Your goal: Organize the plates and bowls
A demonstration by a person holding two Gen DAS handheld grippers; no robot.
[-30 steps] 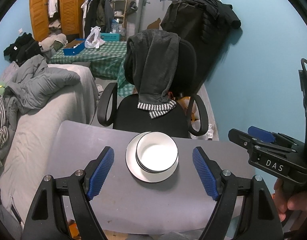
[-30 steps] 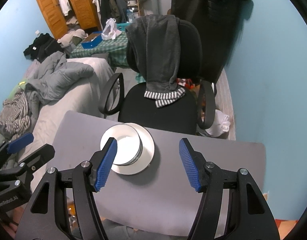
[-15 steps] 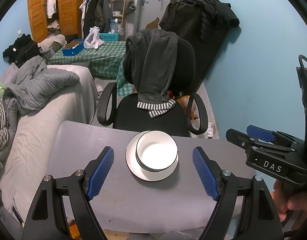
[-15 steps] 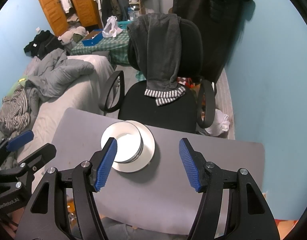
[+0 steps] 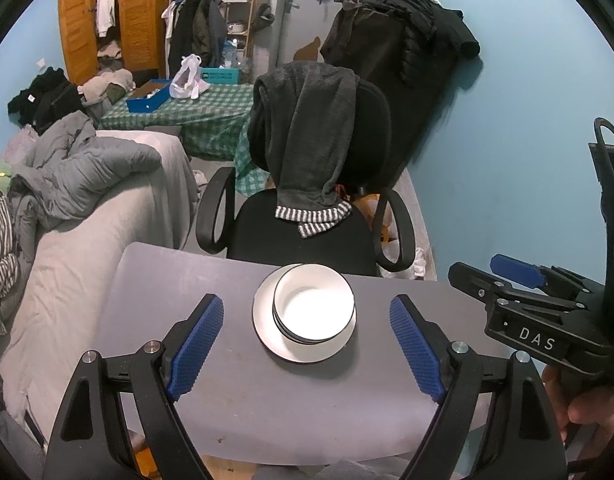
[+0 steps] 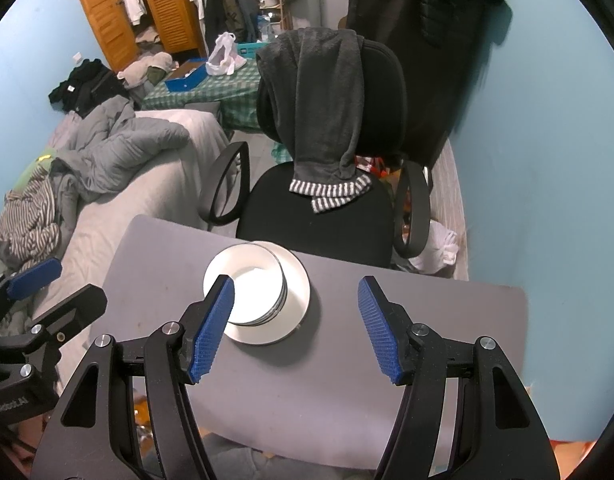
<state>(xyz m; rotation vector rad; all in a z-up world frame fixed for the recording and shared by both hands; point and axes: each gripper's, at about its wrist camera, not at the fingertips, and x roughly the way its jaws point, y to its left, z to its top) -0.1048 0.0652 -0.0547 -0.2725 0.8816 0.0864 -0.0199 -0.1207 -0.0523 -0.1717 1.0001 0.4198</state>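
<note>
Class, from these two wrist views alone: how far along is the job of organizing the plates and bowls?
Done: the bowls sit nested in one stack on the white plate, on the grey table. In hand: nothing; the left gripper has just been opening, with nothing between its pads, and the right gripper is open too. Left: no other dishes show, so it looks essentially finished.

Stacked bowls (image 5: 314, 307) hide much of plate (image 5: 267, 334).
</note>
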